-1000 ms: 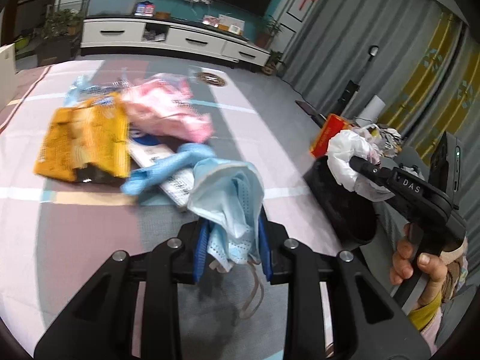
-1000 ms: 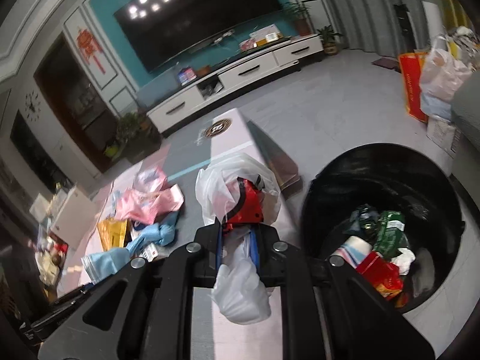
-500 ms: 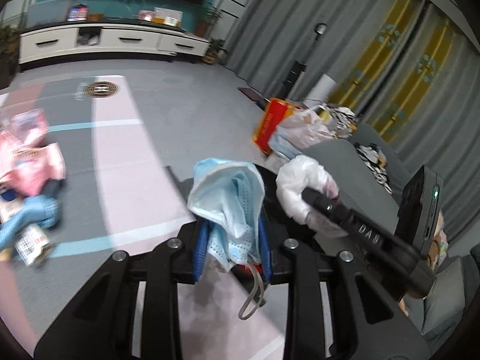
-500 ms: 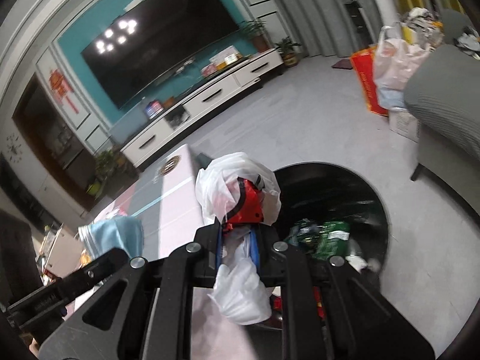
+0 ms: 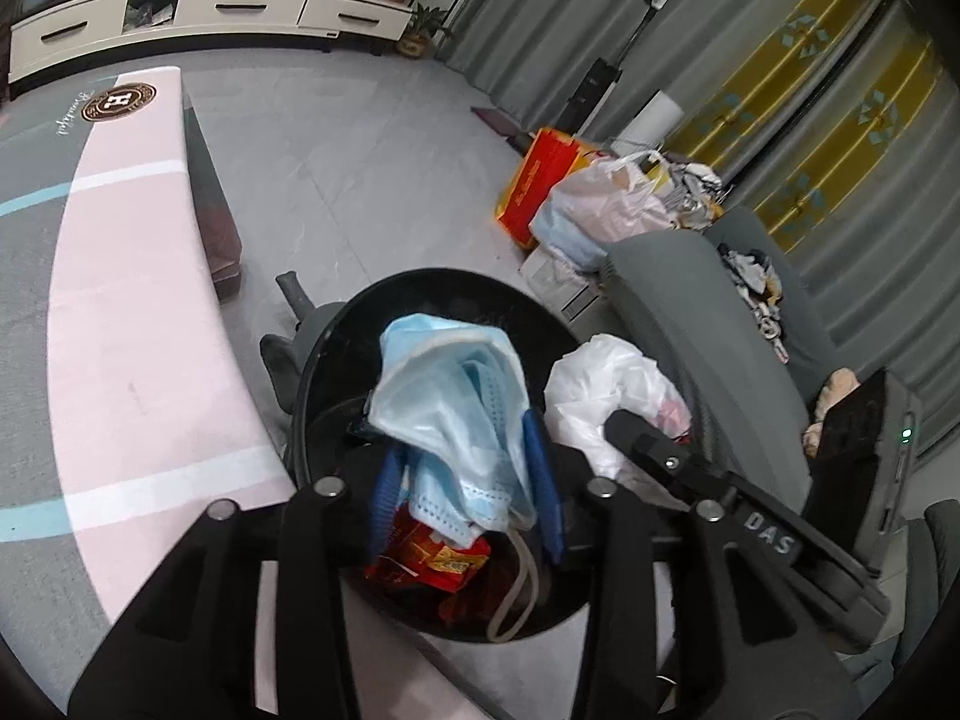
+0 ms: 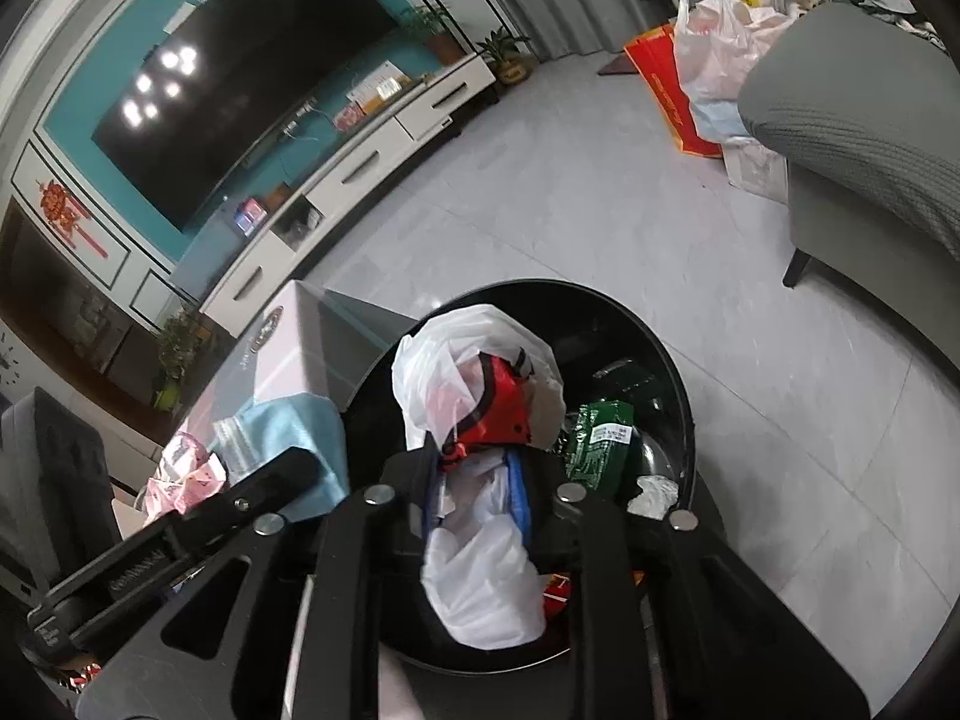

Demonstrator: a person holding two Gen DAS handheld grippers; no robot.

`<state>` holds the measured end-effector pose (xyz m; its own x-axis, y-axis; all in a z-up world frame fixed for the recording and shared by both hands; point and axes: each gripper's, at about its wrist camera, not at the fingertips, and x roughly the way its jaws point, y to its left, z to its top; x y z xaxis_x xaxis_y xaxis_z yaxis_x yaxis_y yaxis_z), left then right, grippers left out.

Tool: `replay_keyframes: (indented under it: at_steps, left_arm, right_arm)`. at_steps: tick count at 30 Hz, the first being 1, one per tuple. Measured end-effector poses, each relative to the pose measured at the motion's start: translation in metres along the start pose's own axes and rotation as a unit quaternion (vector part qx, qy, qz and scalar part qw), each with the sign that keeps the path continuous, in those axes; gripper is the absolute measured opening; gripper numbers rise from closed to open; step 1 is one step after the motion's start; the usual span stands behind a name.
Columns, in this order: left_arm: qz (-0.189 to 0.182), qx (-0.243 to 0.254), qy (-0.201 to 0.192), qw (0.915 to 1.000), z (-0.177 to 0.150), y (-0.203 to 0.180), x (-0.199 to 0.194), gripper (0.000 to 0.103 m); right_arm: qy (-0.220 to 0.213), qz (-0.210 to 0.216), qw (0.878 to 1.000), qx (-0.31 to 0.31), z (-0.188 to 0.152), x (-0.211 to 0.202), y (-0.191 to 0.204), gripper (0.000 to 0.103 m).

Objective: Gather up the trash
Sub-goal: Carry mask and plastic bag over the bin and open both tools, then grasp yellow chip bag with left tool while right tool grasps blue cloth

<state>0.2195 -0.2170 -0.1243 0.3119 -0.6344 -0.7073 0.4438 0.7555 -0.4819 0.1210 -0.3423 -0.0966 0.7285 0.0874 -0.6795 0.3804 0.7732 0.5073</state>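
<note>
1. The left gripper (image 5: 465,483) tilts steeply down over the round black bin (image 5: 336,336), its black arms filling the lower part of the left wrist view.
2. Its jaws have just been opening; the crumpled pale-blue face mask (image 5: 456,396) sits between the blue pads (image 5: 536,462). A gap shows at the left pad, and whether the right pad presses on the mask cannot be told. A thin beige ear loop dangles below (limp, in a long curve).
3. The right gripper (image 6: 474,501) also slants downward above the bin (image 6: 672,372), close beside the left one; in the left wrist view it crosses from the right as a black bar marked "DAS".
4. Its jaws have just been opening too, yet they stand narrow, and the white plastic bag (image 6: 480,576) is wedged between them; whether the pads grip it cannot be told. The bag is thin, glossy and wrinkled, bulging above and below the fingers, with a red wrapper (image 6: 501,405) bundled inside.
5. Inside the bin lie a shiny red snack wrapper (image 5: 432,555), a green packet (image 6: 600,438) with a white label and a bit of crumpled foil.
6. Beside the bin runs a smooth pink-and-grey table top (image 5: 138,324) with pale stripes and a round brown emblem.
7. A grey ribbed-fabric sofa (image 6: 852,120) stands to the right on pale floor tiles.
</note>
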Motion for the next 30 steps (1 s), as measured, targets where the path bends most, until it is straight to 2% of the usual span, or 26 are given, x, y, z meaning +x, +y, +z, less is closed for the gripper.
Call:
replay_keyframes:
  at_steps: [2, 4, 6, 13, 15, 20, 26, 30]
  left_arm:
    - [-0.004, -0.005, 0.007, 1.0, 0.0, 0.002, 0.007, 0.061]
    - [-0.007, -0.005, 0.006, 0.9999, 0.001, 0.002, 0.009, 0.063]
    - [-0.011, -0.002, 0.003, 0.9999, 0.002, 0.001, 0.009, 0.073]
    - [-0.023, 0.007, -0.012, 0.9996, -0.003, 0.003, -0.009, 0.082]
    - [-0.023, 0.009, -0.02, 0.9995, -0.007, 0.005, -0.019, 0.087]
    - [-0.014, -0.002, -0.039, 0.9991, -0.017, 0.016, -0.048, 0.09]
    - [-0.009, -0.046, -0.067, 0.9967, -0.037, 0.056, -0.098, 0.092]
    - [0.016, -0.057, -0.089, 0.9942, -0.05, 0.083, -0.134, 0.092]
  right_arm:
    - [0.006, -0.004, 1.0, 0.002, 0.001, 0.003, -0.002, 0.032]
    - [0.006, -0.006, 1.0, 0.007, 0.002, 0.005, -0.004, 0.039]
    - [0.002, -0.012, 1.0, 0.01, 0.003, 0.004, -0.005, 0.052]
    - [0.0, -0.01, 1.0, 0.022, 0.002, 0.003, -0.005, 0.054]
    - [0.001, -0.006, 1.0, 0.02, 0.001, 0.004, -0.002, 0.054]
    - [-0.002, 0.003, 1.0, 0.0, -0.003, 0.001, 0.014, 0.055]
    - [-0.009, 0.025, 0.999, -0.03, -0.012, 0.0, 0.045, 0.058]
    - [-0.006, 0.044, 0.997, -0.064, -0.021, 0.005, 0.074, 0.058]
